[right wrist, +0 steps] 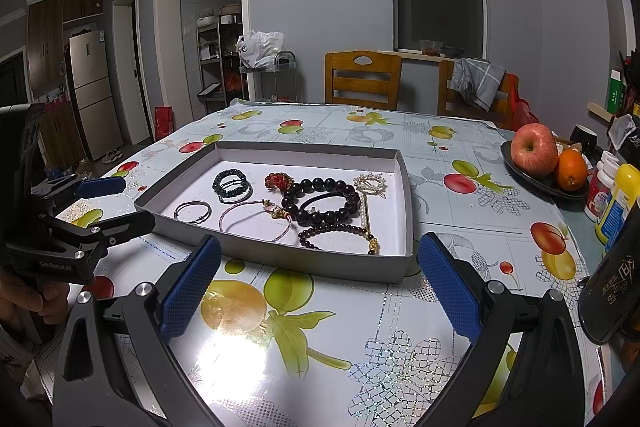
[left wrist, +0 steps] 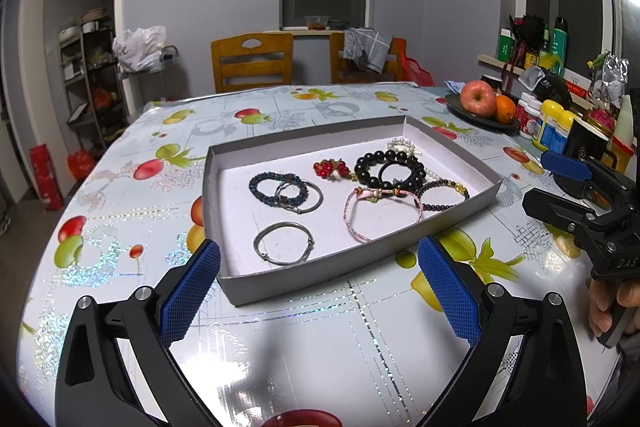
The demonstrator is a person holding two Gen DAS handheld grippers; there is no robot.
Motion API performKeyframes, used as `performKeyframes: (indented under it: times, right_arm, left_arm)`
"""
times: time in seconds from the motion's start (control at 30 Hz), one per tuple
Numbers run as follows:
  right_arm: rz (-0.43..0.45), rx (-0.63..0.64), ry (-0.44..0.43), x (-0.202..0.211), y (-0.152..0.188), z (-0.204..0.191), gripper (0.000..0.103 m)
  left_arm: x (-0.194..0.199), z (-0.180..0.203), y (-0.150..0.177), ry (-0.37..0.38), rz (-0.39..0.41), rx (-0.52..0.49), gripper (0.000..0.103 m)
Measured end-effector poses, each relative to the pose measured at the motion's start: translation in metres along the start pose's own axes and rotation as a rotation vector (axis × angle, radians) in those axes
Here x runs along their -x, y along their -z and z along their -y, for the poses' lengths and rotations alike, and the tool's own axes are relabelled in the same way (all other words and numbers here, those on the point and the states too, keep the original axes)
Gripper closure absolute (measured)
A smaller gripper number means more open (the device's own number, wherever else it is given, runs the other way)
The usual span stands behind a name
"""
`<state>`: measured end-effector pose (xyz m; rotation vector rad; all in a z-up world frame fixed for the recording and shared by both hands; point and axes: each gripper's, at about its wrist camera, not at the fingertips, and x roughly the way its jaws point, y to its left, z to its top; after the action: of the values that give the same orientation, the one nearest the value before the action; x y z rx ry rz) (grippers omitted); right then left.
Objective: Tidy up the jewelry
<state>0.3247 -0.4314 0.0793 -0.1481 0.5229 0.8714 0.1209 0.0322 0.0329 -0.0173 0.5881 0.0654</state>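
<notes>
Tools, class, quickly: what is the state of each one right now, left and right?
Left tool: open, holding nothing, short of the grey tray.
Right tool: open, holding nothing, also short of the tray.

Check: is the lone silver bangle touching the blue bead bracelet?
Apart. The left wrist view shows bare tray floor between the silver bangle and the blue bead bracelet; a second silver ring overlaps the blue one instead.

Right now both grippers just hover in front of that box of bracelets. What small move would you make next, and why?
Probably ease the open left gripper forward over the box's near wall toward the silver bangle. It lies alone, nearest that gripper, touching no other jewelry, while the bead bracelets farther right overlap.
</notes>
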Motion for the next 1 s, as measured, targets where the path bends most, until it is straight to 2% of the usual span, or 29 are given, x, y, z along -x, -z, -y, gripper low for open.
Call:
performKeyframes:
  times: [1.0]
  right_arm:
    - [0.000,-0.002,0.000,0.0000,0.0004,0.0002,0.006]
  left_arm:
    - [-0.0023,-0.0032,0.0010,0.000,-0.012,0.016,0.005]
